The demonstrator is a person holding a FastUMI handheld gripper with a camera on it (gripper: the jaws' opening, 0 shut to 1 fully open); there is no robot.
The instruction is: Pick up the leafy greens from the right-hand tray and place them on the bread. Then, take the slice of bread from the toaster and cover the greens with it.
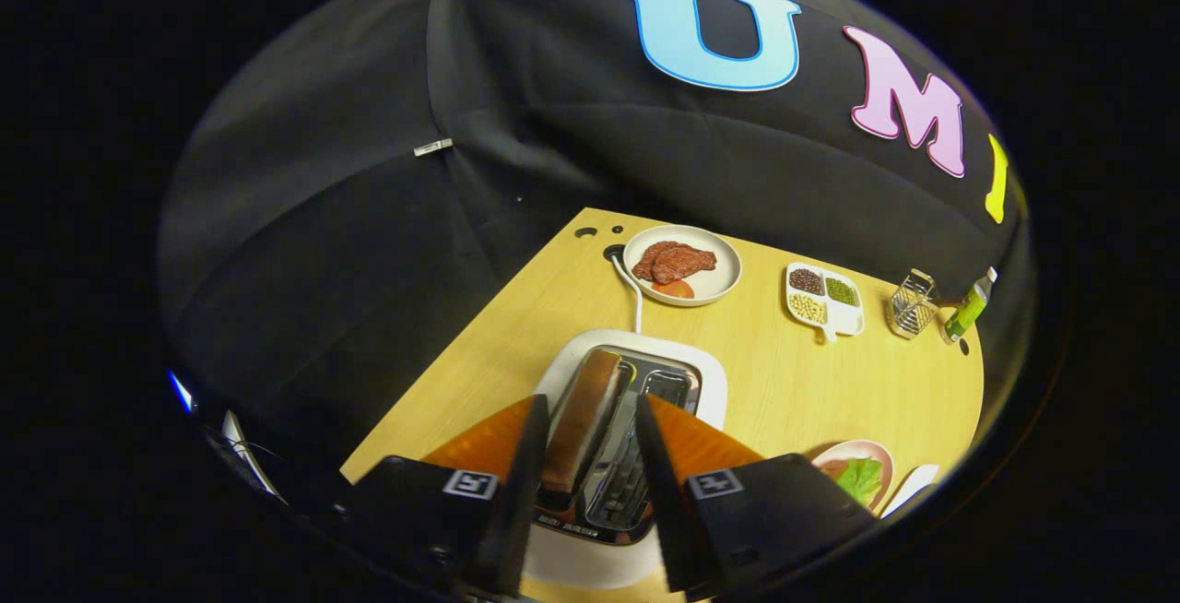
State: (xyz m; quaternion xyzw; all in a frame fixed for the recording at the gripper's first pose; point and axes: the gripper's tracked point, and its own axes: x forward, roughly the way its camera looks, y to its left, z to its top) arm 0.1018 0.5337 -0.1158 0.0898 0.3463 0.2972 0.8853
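Pale yellow wood makes up the table (pixel 811 382), which runs from the lower centre of the frame up to the black cloth wall behind it. Low in the centre sits the toaster (pixel 636 400), white-bodied with a shiny metal top, its two slots running lengthwise away from the camera. The slice of bread (pixel 583 419) stands on edge in the left slot, brown crust uppermost, its long axis lying along the slot and leaning slightly up and to the right in the frame. The gripper (pixel 590 442) hangs above the toaster with its fingers spread wide, one on either side of the bread, neither touching it; the right finger (pixel 656 455) lies over the other slot. At the lower right, beside the right finger's mount, a pinkish plate (pixel 876 452) holds the leafy greens (pixel 862 478), near the table's near edge. A white cord (pixel 632 294) runs from the toaster toward the upper centre, where a round plate (pixel 722 280) carries brown meat slices (pixel 675 262). To its right stand a divided white dish of beans (pixel 824 299), a small wire basket (pixel 913 303) and a green bottle (pixel 968 308) by the far right edge. Bare tabletop lies open between the toaster and these dishes, and to the toaster's left up to the table's slanting left edge.
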